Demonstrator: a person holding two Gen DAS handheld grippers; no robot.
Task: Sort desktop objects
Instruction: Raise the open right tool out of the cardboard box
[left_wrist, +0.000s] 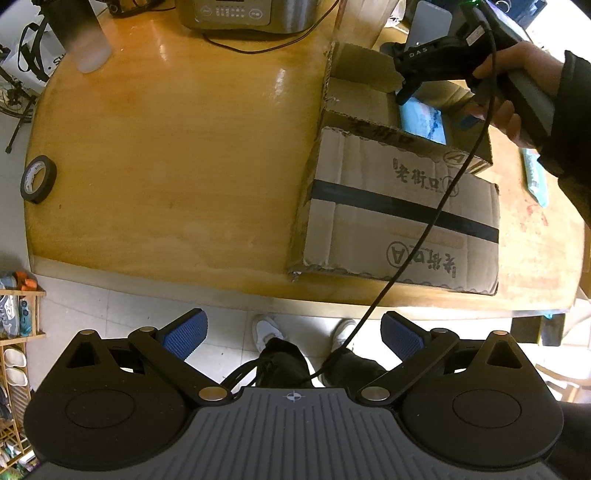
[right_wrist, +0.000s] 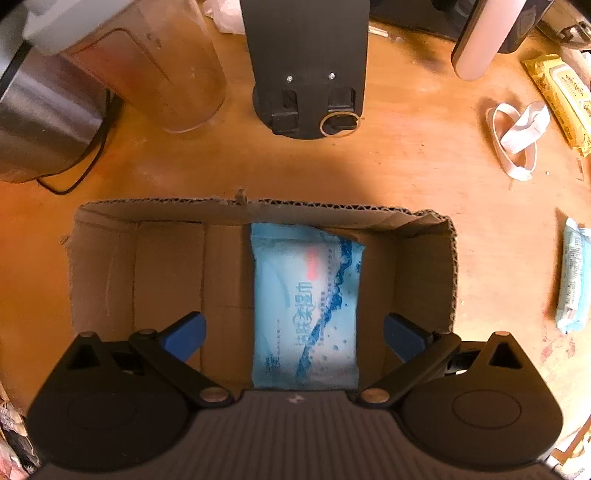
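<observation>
An open cardboard box (left_wrist: 399, 206) stands on the wooden table (left_wrist: 166, 166); its rim shows in the right wrist view (right_wrist: 258, 206). A blue wet-wipe pack (right_wrist: 306, 302) lies inside the box and also shows in the left wrist view (left_wrist: 424, 122). My right gripper (right_wrist: 293, 332) is open above the box, its jaws apart on either side of the pack and not touching it. It shows in the left wrist view (left_wrist: 432, 99) held by a hand. My left gripper (left_wrist: 293, 332) is open and empty, held off the table's front edge over the floor.
A black tape roll (left_wrist: 38, 179) lies at the table's left edge. A second wipe pack (right_wrist: 574, 273), a yellow pack (right_wrist: 561, 96) and a white strap (right_wrist: 517, 136) lie right of the box. A cooker (left_wrist: 243, 14), a jug (right_wrist: 162, 66) and a black stand (right_wrist: 308, 66) stand behind.
</observation>
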